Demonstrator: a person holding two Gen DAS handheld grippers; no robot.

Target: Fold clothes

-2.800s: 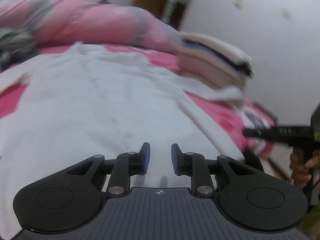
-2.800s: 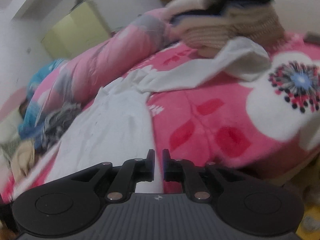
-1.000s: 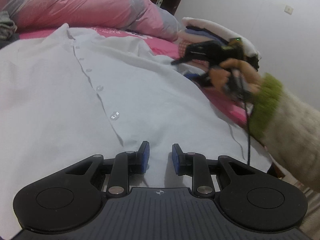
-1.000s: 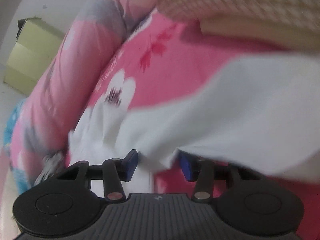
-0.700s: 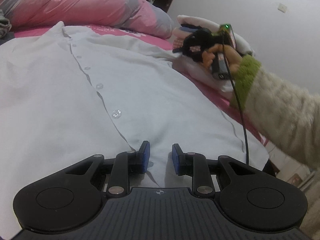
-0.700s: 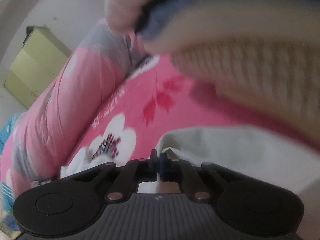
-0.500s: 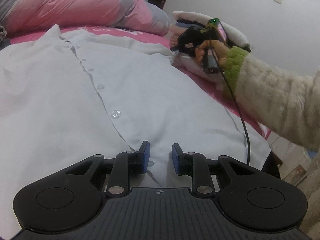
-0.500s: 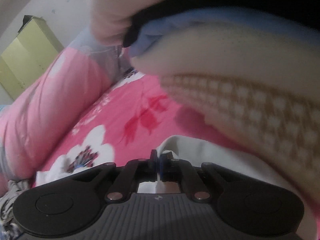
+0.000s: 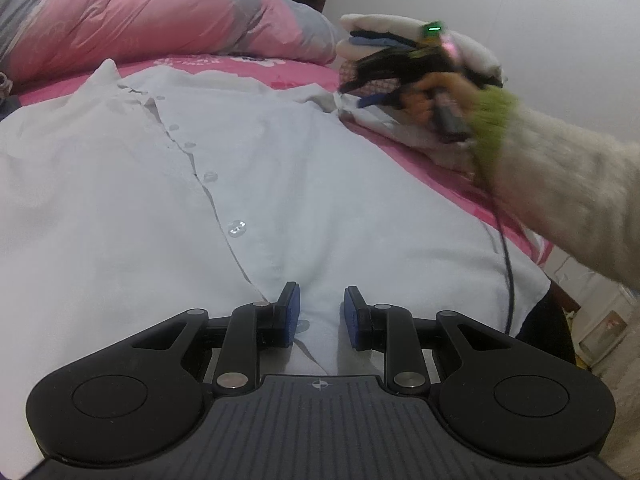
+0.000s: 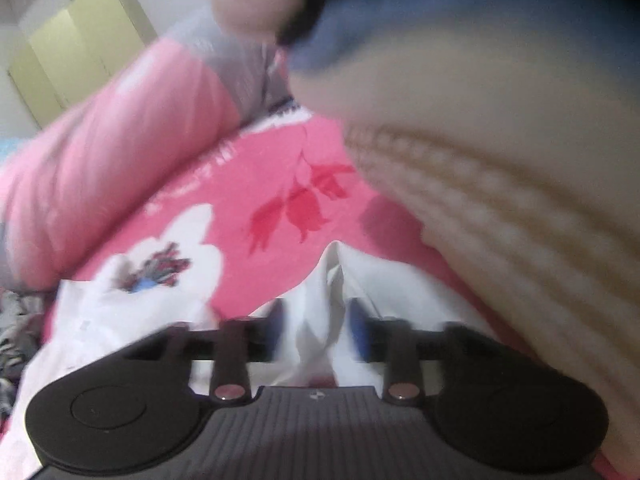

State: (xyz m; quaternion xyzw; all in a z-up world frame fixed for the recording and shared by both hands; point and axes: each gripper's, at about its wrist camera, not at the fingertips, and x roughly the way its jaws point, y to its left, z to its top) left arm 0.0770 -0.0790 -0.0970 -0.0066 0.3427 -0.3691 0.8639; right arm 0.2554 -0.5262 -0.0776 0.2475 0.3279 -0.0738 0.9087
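Observation:
A white button-up shirt (image 9: 320, 184) lies spread front-up on the pink bed. My left gripper (image 9: 322, 312) hovers at its lower hem beside the button line, jaws apart, with nothing pinched. In the left wrist view my right gripper (image 9: 354, 94) is at the far right of the shirt, by the sleeve end, held by a hand in a green-cuffed cream sleeve (image 9: 560, 184). In the right wrist view the right gripper (image 10: 316, 326) is blurred and its jaws are opening. A raised fold of the white sleeve (image 10: 328, 280) stands between them, and the pads are off it.
A stack of folded clothes (image 10: 500, 160) looms close above and to the right of the right gripper. A rolled pink quilt (image 9: 140, 20) lies along the far side of the floral bedspread (image 10: 248, 184). The bed's edge drops off at the right (image 9: 560, 280).
The right gripper was shut on the sleeve end half a second ago; its jaws now stand apart around it. The right hand shifted nearer the stack. The left gripper stayed put.

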